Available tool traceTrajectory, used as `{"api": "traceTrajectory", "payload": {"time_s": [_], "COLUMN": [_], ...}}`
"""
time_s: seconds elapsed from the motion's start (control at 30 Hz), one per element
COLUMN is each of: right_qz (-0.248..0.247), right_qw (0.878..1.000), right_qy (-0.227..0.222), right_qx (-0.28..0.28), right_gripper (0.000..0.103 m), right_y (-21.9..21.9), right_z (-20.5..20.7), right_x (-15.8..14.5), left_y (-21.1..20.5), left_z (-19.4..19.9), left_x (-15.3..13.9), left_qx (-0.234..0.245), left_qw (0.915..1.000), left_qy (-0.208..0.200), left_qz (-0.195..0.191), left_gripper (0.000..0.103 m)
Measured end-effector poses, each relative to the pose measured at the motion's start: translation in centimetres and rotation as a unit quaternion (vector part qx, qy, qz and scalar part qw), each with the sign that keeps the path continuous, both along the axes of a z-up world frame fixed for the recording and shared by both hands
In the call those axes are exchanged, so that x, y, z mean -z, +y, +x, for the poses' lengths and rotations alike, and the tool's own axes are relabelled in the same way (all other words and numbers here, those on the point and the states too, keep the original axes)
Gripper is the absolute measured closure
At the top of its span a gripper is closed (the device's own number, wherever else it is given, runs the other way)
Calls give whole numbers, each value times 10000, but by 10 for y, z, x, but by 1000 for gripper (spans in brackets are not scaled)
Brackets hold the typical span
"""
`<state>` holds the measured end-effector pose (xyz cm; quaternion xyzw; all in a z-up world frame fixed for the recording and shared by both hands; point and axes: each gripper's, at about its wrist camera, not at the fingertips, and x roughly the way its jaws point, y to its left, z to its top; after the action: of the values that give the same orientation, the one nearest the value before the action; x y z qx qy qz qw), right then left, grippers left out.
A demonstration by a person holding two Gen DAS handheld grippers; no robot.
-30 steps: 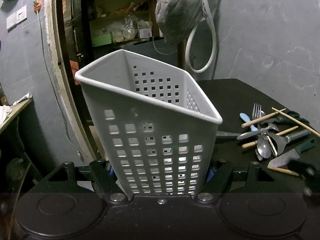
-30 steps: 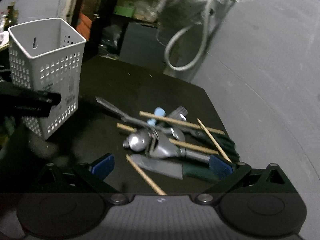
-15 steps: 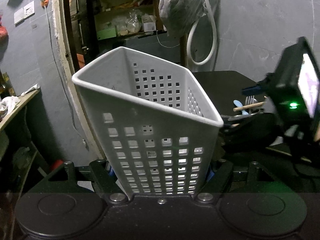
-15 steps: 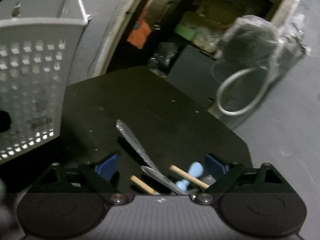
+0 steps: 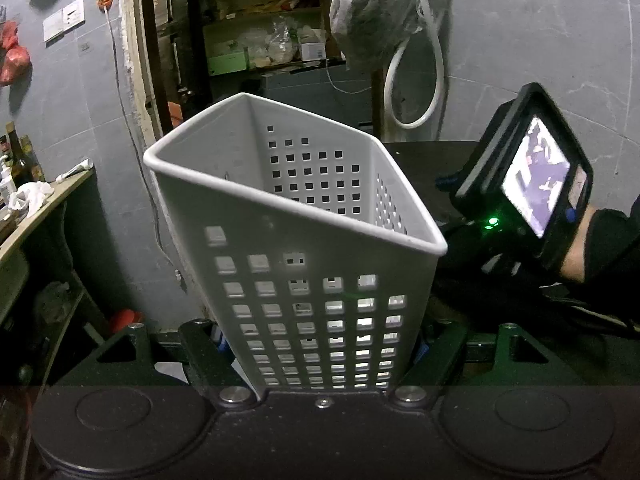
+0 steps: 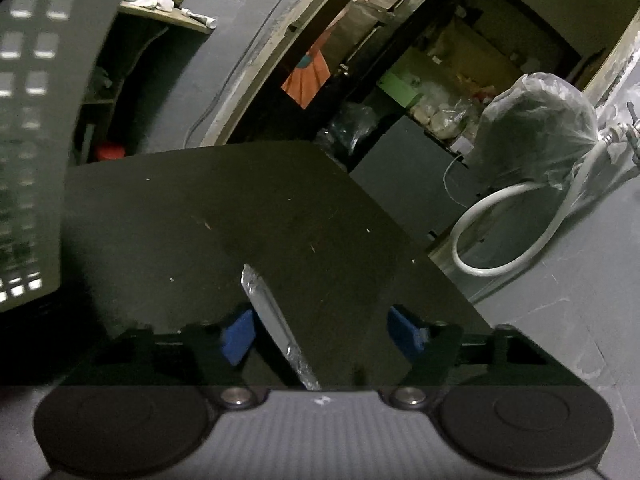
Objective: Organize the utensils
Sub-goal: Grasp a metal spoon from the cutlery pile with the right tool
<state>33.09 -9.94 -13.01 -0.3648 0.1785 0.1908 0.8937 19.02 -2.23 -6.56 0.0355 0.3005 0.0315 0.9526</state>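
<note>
Your right hand-held gripper is closing around the metal handle, lying lengthwise between untouching pads; your left hand-held gripper is clamping the basket.

The white basket hides most of the left gripper's blue pads. In the right view the basket is cut off at the left edge, and the metal utensil runs under the camera, so its near end is hidden.

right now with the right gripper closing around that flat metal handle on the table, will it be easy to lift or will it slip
The metal handle looks thin, flat and shiny, so it is probably stiff but slippery. It lies flush on the black table, which likely leaves little edge to catch. The right gripper is closing with it nearer one blue pad, so it may pivot.
</note>
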Motion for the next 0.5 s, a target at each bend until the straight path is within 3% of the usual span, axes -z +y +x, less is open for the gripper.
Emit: {"api": "traceTrajectory", "payload": {"time_s": [0.13,0.2,0.37,0.5], "right_qz": [-167,-237,-251,61], "right_qw": [9999,9997,9993,9993], "right_qy": [2,-23,-168,-357], "right_qx": [-42,-71,-198,-135], "right_gripper": [77,88,91,94], "right_y": [6,7,3,-7], "right_z": [1,-1,-9,-17], "right_x": [6,9,4,-18], "left_y": [-1,-1,1,3], "left_z": [0,0,1,0], "left_x": [0,0,0,1], "left_qx": [4,4,71,167], "left_qw": [10000,10000,10000,9999], "left_qy": [-1,-1,-19,-39], "left_qz": [1,0,3,8], "left_gripper": [26,26,26,26]}}
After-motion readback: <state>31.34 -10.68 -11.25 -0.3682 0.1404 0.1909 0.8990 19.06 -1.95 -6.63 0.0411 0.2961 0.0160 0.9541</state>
